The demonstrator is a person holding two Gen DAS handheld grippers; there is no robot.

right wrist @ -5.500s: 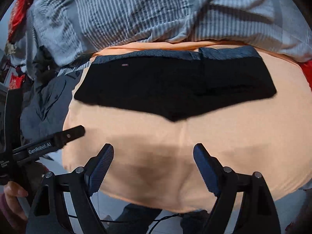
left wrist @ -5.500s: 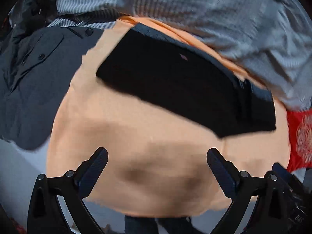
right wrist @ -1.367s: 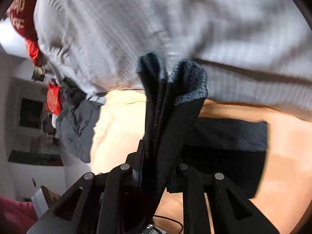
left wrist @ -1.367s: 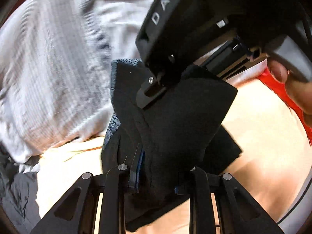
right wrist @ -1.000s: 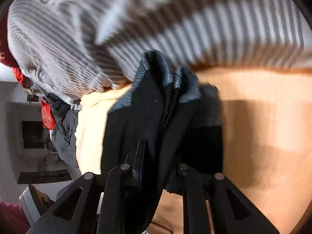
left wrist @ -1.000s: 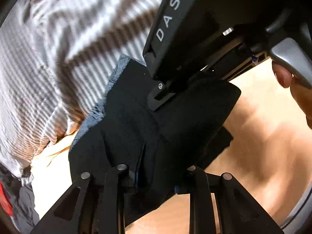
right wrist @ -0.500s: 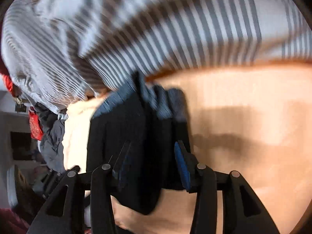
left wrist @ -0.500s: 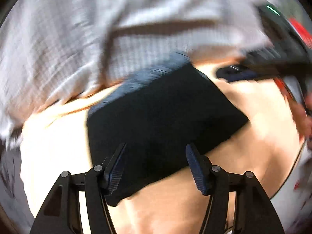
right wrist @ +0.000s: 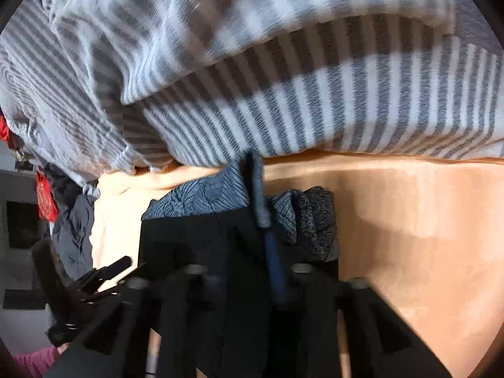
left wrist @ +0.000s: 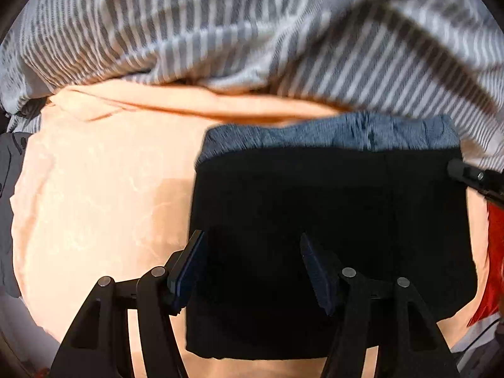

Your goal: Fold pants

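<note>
On the peach-coloured bedsheet, just below the rumpled grey-and-white striped duvet, I see the black fabric shorts with the blue-grey knitted waistband lying folded in half, a compact dark rectangle with the waistband toward the duvet. My left gripper hangs over the near edge of the shorts with its jaws apart and nothing between the pads. My right gripper has just been closing; in its own blurred view the jaws stand almost together, and bunched waistband cloth rises right at the fingers, though I cannot make out whether the pads actually pinch it or only sit against it.

My worry is that right side. If cloth is caught in those jaws and I pull the hand away, I judge it would drag the top layer, open the fold and skew the waistband off its lower half. The bunched ridge at the waistband already looks uneven, so pressing down there could set a crease rather than flatten it. The duvet sits touching or nearly touching the waistband edge; a further fold toward it could snag striped fabric along with the shorts. With the left jaws empty, nothing pins the near edge if the cloth slides.
</note>
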